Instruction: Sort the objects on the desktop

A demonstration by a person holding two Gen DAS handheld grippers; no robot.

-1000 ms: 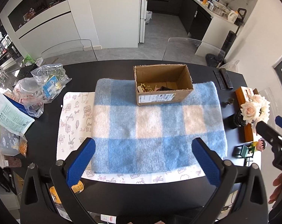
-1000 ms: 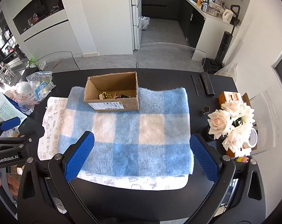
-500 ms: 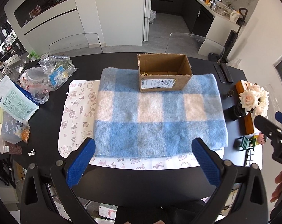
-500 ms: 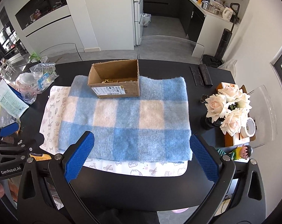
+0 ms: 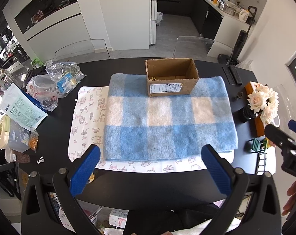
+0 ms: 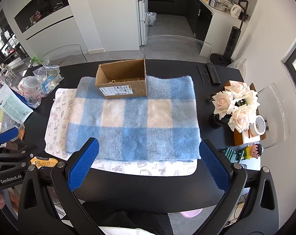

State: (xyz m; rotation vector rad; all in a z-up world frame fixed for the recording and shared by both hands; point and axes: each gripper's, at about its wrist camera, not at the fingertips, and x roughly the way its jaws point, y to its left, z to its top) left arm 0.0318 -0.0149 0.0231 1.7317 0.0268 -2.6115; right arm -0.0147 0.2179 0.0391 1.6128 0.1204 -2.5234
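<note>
- The left gripper (image 5: 150, 168) fills the bottom of the left wrist view, its two blue-padded fingers (image 5: 85, 171) spread wide apart with nothing between them, above the near edge of the black oval table (image 5: 148, 184).
- The right gripper (image 6: 147, 166) sits the same way at the bottom of the right wrist view, blue pads (image 6: 83, 164) far apart and empty.
- An open brown cardboard box (image 5: 171, 77) with a white shipping label stands at upper centre of the left view, on the far edge of a blue-and-white checked woolly blanket (image 5: 167, 121); small objects lie inside, too small to tell.
- The blanket lies over a white cartoon-printed mat (image 5: 87, 113).
- Crumpled clear plastic bags (image 5: 56, 82) sit at the left of the frame.
- A bouquet of cream roses in a dark vase (image 6: 234, 105) stands at the right of the right view, with a small cartoon figurine (image 6: 253, 151) on a green toy bench below it.
</note>
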